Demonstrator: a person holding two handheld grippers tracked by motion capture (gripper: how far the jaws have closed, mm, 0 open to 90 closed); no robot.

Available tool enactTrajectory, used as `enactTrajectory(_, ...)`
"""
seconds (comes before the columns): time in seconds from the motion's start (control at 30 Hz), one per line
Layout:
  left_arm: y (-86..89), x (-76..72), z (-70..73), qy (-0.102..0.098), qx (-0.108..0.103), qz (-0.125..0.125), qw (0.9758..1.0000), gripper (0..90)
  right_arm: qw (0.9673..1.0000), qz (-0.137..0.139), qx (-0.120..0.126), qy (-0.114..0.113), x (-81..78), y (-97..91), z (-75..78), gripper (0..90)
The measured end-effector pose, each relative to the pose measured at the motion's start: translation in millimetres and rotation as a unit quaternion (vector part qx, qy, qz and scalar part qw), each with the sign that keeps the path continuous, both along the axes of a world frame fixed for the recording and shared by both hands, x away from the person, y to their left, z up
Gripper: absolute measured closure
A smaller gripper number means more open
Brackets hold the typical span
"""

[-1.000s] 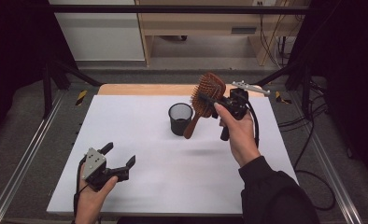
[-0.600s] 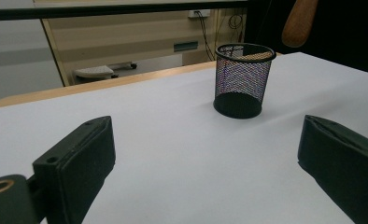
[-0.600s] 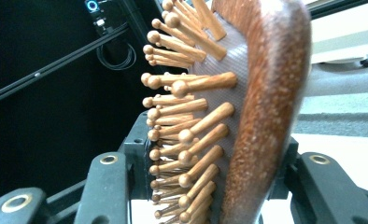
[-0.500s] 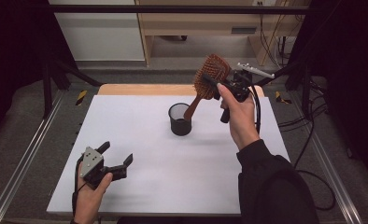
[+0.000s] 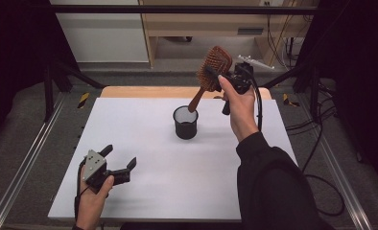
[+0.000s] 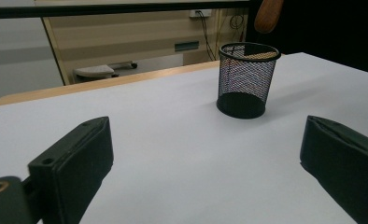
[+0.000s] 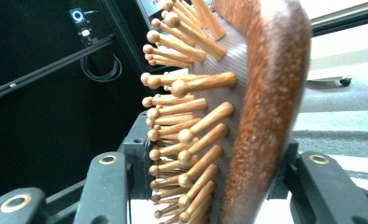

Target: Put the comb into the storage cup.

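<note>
- The right gripper (image 5: 224,79) clamps the head of the brown wooden paddle hairbrush (image 5: 211,72), handle slanting down above the black wire-mesh cup (image 5: 185,122), probably to clear its rim.
- The left gripper (image 5: 116,159), jaws wide and empty, rests on the white table (image 5: 144,143), out of the way.

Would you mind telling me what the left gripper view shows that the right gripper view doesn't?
Left gripper view: the mesh cup standing upright on the white table, with the left gripper wide open and holding nothing. Right gripper view: the wooden bristles close up, with the right gripper clamped on the brush head. Both: the brush; the left gripper view catches just its handle tip above the cup.
</note>
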State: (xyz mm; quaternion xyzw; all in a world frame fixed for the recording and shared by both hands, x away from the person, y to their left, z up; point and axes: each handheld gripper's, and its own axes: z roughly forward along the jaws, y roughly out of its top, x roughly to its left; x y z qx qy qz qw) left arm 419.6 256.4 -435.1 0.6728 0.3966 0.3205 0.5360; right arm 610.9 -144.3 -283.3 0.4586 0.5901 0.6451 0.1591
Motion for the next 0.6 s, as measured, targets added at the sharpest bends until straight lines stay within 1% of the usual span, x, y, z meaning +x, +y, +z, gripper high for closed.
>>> enactTrajectory(0.1, 2.1, 1.5, 0.2, -0.002, -0.003, 0.005, 1.0000, 1.8, 1.0000, -0.001, -0.003, 0.002, 4.0, 3.4, -3.2, 49.1)
enactTrajectory(0.2, 3.9, 3.1, -0.8, 0.002, -0.007, 0.008, 0.9999, 1.7, 1.0000, 0.000, -0.002, 0.002, 6.5, 6.5, -5.3, 49.0)
enactTrajectory(0.3, 4.6, 3.4, -0.6, 0.004, -0.011, 0.009, 0.9999, 1.7, 0.9999, 0.001, -0.012, 0.001, 8.4, 9.5, -6.8, 49.1)
enactTrajectory(0.43, 3.9, 3.3, -0.4, 0.003, -0.008, 0.006, 0.9999, 1.7, 0.9998, 0.003, -0.018, 0.005, 11.7, 14.1, -11.7, 49.0)
enactTrajectory(0.6, 4.8, 3.3, -0.2, 0.001, -0.012, 0.005, 0.9999, 1.8, 0.9995, 0.007, -0.029, 0.007, 12.9, 19.8, -15.9, 48.9)
